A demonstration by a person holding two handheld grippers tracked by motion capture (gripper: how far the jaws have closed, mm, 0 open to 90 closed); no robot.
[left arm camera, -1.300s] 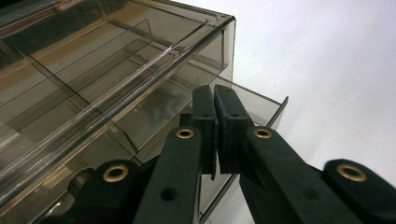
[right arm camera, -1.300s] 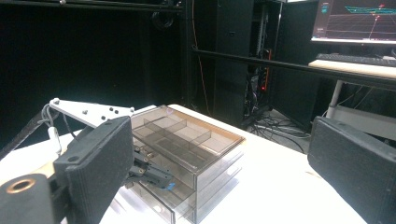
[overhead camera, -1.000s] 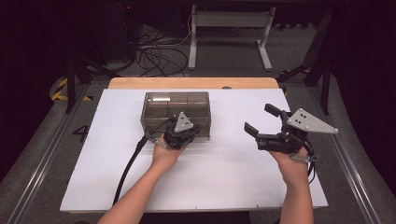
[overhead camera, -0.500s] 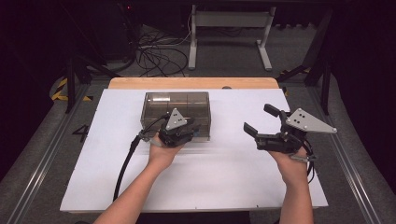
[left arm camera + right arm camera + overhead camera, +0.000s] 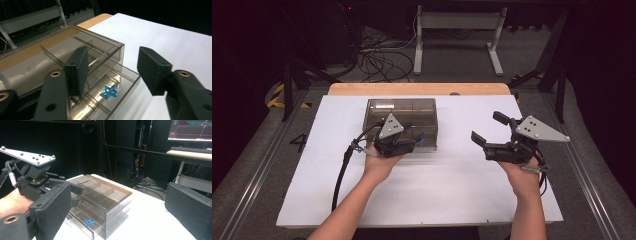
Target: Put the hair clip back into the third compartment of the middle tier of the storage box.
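A smoky clear drawer box (image 5: pixel 399 112) stands on the white table (image 5: pixel 452 190), at the back left of centre. Its bottom drawer (image 5: pixel 125 85) is pulled out a little, and a small blue star (image 5: pixel 109 91) lies inside it. My left gripper (image 5: pixel 404 145) is at the drawer front, open, with one jaw just above the drawer's small knob (image 5: pixel 76 100). Off to the right, my right gripper (image 5: pixel 490 128) hovers above the table, open and holding nothing. From the right gripper view the box (image 5: pixel 105 192) and star (image 5: pixel 89 222) lie ahead.
A wooden strip (image 5: pixel 417 89) runs along the table's far edge behind the box. White table surface stretches between the two grippers and in front of them. The left gripper's black cable (image 5: pixel 343 170) trails down the table's left side. Cables and a desk frame (image 5: pixel 457 35) lie on the floor beyond.
My left gripper has shifted a little to the left along the box front. The right gripper has hardly moved.
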